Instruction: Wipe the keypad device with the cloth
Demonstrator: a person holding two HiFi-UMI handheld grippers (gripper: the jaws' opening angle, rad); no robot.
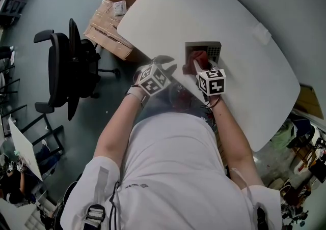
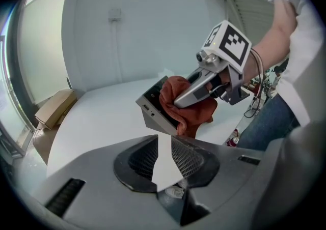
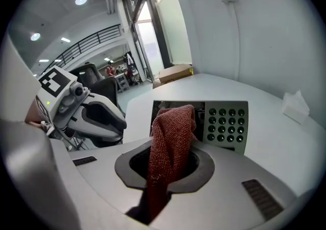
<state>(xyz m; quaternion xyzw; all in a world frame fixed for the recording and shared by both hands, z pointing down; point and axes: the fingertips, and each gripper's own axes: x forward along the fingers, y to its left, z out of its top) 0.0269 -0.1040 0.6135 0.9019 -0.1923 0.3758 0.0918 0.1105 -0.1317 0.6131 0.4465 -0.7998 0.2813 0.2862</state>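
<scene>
Right gripper (image 3: 170,163): jaws clenched on the red cloth (image 3: 170,132). The cloth runs up out of the jaws and its free end is pressed onto the keypad device (image 3: 227,122). It covers the left part of the device's face, where the dark screen area is. The grid of round keys on the right part is uncovered, just beside the cloth.

Keypad device: grey, with a slanted face. It sits on the white counter (image 1: 168,5) close to the near edge, in front of the person.

Left gripper (image 2: 164,152): jaws released, with only bare counter showing through the gap between them. It sits left of the device, near it but not touching, jaws aimed toward the device and cloth.

Person in a white shirt, one gripper in each hand, both arms reaching toward the near edge of the counter.

A small white item (image 3: 295,106) lies on the counter, right of the device and well apart from it.

On the floor to the left is a black office chair (image 1: 66,66). Cardboard boxes (image 1: 109,28) sit on the floor by the counter's far-left edge.
</scene>
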